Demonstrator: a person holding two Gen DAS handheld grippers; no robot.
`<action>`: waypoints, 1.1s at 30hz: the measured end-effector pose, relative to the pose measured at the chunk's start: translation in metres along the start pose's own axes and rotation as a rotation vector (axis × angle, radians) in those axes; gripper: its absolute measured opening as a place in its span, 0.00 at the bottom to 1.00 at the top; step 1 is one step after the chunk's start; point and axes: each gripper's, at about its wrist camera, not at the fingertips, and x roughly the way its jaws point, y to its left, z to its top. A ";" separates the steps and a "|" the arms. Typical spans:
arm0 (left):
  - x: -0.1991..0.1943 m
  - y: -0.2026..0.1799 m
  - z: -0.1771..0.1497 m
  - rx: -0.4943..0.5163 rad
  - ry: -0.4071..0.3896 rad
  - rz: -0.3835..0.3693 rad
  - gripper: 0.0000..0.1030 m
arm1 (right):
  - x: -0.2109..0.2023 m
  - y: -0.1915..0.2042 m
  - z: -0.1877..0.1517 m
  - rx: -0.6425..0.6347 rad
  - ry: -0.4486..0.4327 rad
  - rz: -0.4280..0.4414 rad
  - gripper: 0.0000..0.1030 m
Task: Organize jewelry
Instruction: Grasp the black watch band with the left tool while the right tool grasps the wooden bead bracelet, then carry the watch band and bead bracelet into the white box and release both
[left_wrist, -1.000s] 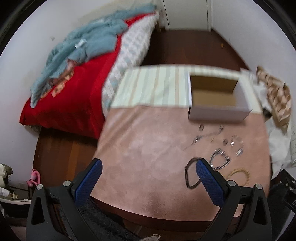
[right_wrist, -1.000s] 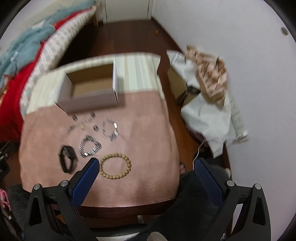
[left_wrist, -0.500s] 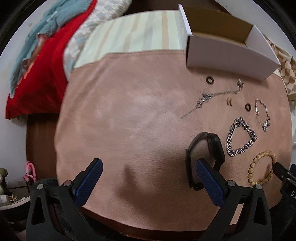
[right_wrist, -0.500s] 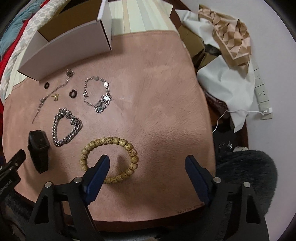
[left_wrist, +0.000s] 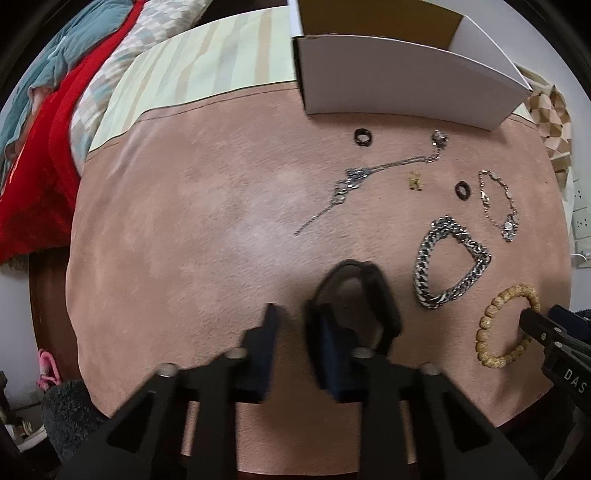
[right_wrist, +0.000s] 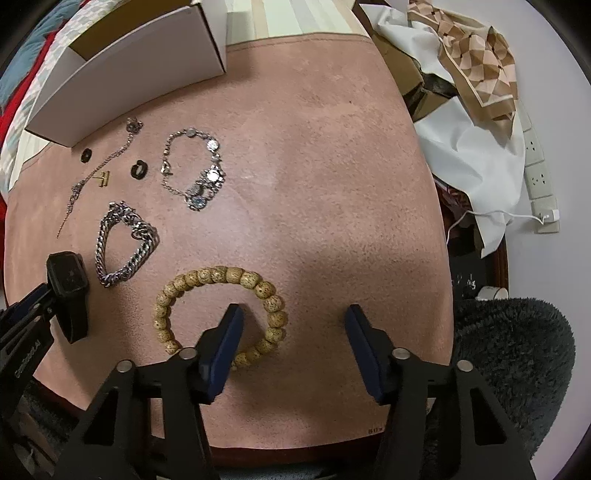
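Jewelry lies on a pink suede mat (left_wrist: 207, 236). My left gripper (left_wrist: 295, 325) has its jaws nearly closed around the near strap of a black smartwatch (left_wrist: 364, 291), also in the right wrist view (right_wrist: 68, 280). My right gripper (right_wrist: 293, 325) is open, its left finger inside a wooden bead bracelet (right_wrist: 199, 278), which also shows in the left wrist view (left_wrist: 495, 325). A chunky silver chain bracelet (left_wrist: 450, 266), a charm bracelet (right_wrist: 192, 166), a thin chain (left_wrist: 369, 177), two black rings (left_wrist: 364, 136) (left_wrist: 463, 190) and a gold piece (left_wrist: 414, 181) lie nearby.
An open white cardboard box (left_wrist: 406, 77) stands at the mat's far edge. A striped cloth (left_wrist: 207, 70) and a red blanket (left_wrist: 40, 155) lie beyond on the left. White cloth, checked fabric (right_wrist: 476, 62) and a power strip (right_wrist: 539, 173) lie to the right.
Both grippers have dropped close to the mat. The left jaws have narrowed around the watch strap. The right jaws have narrowed a little over the bead bracelet.
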 end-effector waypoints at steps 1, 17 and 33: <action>-0.001 -0.004 0.001 0.009 -0.004 0.006 0.06 | -0.001 0.002 -0.001 -0.005 -0.008 -0.001 0.49; -0.050 -0.012 0.004 0.003 -0.146 0.020 0.04 | -0.032 0.014 -0.009 -0.037 -0.129 0.035 0.09; -0.129 -0.003 0.051 -0.043 -0.322 -0.059 0.04 | -0.147 0.027 0.028 -0.084 -0.368 0.150 0.09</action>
